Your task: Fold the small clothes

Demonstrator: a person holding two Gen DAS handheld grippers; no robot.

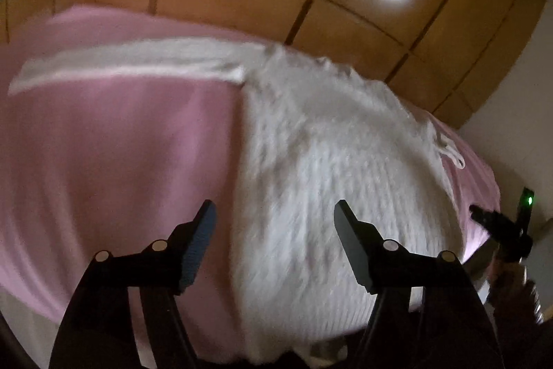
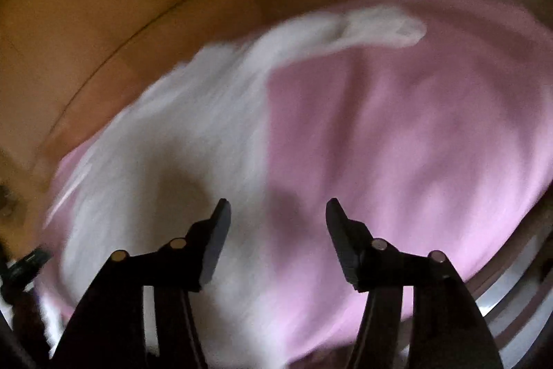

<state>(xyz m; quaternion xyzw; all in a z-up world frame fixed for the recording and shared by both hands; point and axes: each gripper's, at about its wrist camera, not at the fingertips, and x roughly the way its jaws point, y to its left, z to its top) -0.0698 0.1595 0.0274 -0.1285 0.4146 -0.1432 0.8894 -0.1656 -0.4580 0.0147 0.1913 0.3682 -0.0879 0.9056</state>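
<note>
both sets of fingers spread with nothing between them over the white knit garment on the pink cover, so probably best to grab matching edges evenly before folding across.

Plenty of open pink sheet left of the white knit sweater; only its sleeve crosses the far side.

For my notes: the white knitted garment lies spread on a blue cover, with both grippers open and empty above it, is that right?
Not quite: the cover under the white knitted garment is pink, not blue, as the left wrist view shows. The left gripper and right gripper are indeed open and empty.
</note>
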